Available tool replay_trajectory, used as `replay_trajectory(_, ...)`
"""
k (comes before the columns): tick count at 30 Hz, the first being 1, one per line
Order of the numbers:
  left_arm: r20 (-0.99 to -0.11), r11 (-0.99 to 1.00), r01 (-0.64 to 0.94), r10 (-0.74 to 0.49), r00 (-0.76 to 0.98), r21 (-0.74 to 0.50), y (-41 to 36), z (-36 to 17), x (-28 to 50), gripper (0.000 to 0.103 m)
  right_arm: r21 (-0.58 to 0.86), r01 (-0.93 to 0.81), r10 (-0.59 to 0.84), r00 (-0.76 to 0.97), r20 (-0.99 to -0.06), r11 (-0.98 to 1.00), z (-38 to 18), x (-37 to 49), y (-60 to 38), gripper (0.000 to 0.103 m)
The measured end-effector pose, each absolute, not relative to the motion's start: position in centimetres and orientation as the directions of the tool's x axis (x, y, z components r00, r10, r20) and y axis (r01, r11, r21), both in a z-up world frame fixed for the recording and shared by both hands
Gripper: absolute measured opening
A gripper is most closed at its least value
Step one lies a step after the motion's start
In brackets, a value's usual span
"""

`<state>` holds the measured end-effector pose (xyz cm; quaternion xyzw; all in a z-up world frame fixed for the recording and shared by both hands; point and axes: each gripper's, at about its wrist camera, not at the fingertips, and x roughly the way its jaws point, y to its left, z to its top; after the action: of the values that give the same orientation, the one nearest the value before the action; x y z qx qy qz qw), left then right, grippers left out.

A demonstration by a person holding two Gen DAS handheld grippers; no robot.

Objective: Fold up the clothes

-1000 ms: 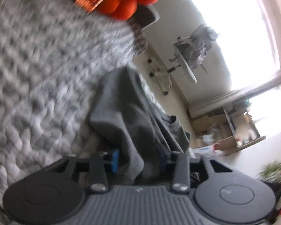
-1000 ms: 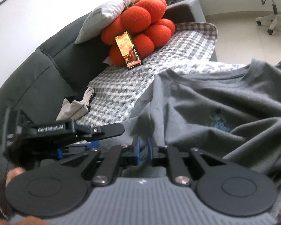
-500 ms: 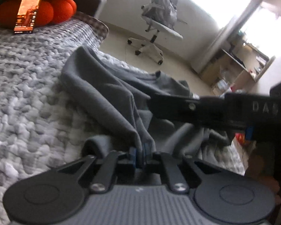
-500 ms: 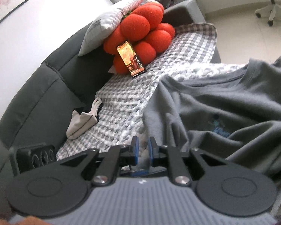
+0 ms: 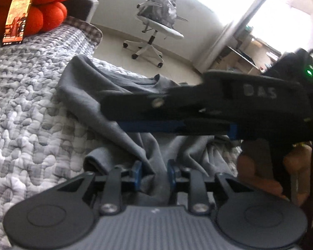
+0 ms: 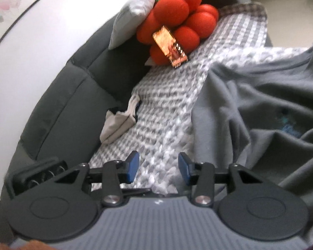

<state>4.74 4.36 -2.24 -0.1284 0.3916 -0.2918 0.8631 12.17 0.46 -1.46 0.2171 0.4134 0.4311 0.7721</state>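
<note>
A grey T-shirt [image 5: 114, 104] lies crumpled on a grey-and-white quilt [image 5: 31, 108], collar toward the far edge. My left gripper [image 5: 154, 175] is low over the shirt's near part. Its jaws are opening, and a raised fold of the shirt stands loosely between the blue pads [image 5: 137, 175]. My right gripper [image 6: 158, 166] hangs over bare quilt [image 6: 167, 112] left of the shirt [image 6: 260, 104]. Its jaws are opening too, with nothing between them. In the left wrist view its black housing [image 5: 250, 95] crosses above the shirt, held by a hand [image 5: 256, 166].
A cluster of red ball cushions [image 6: 177, 14] with a phone [image 6: 169, 45] leaning on it sits at the far end of the dark grey sofa [image 6: 62, 95]. A beige cloth [image 6: 119, 125] lies by the backrest. A white office chair [image 5: 156, 20] stands on the floor beyond.
The right jaws have spread and let go of the shirt edge. The left jaws, shut on a fold half a second ago, have parted. The left view has rolled level.
</note>
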Motion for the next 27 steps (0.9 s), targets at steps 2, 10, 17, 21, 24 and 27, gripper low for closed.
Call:
replay_trajectory(2,-0.595,0.788,0.389,-0.616,0.517,-0.477,5.2,-2.0,4.8,0.028,0.658,-0.481,0.814,0.298,-0.499,0.579,-1.9,12.2,0.7,0.046)
replay_trajectory(10,-0.561,0.762,0.189,-0.598,0.572,-0.62,10.5,-2.5,5.2,0.042,0.649,-0.382,0.752,0.368,-0.547,0.659,-3.5,13.0,-2.4,0.045)
replay_trajectory(17,-0.57,0.701,0.036,-0.607,0.553,-0.712,12.0,-4.8,6.5,0.042,0.667,-0.354,0.753,0.369,-0.544,0.656,-3.5,13.0,-3.2,0.045)
replay_trajectory(21,-0.589,0.754,0.056,-0.556,0.587,-0.655,11.5,-4.1,6.3,0.042,0.649,-0.385,0.754,0.37,-0.542,0.656,-2.6,12.5,-3.0,0.046)
replay_trajectory(24,-0.586,0.794,0.089,-0.514,0.627,-0.602,11.3,-3.2,6.0,0.042,0.618,-0.427,0.75,0.365,-0.551,0.661,-2.0,11.9,-2.3,0.046)
replay_trajectory(27,-0.551,0.786,0.146,-0.539,0.637,-0.6,10.9,-2.6,5.8,0.042,0.561,-0.461,0.723,0.359,-0.59,0.687,-2.0,11.5,-1.3,0.023)
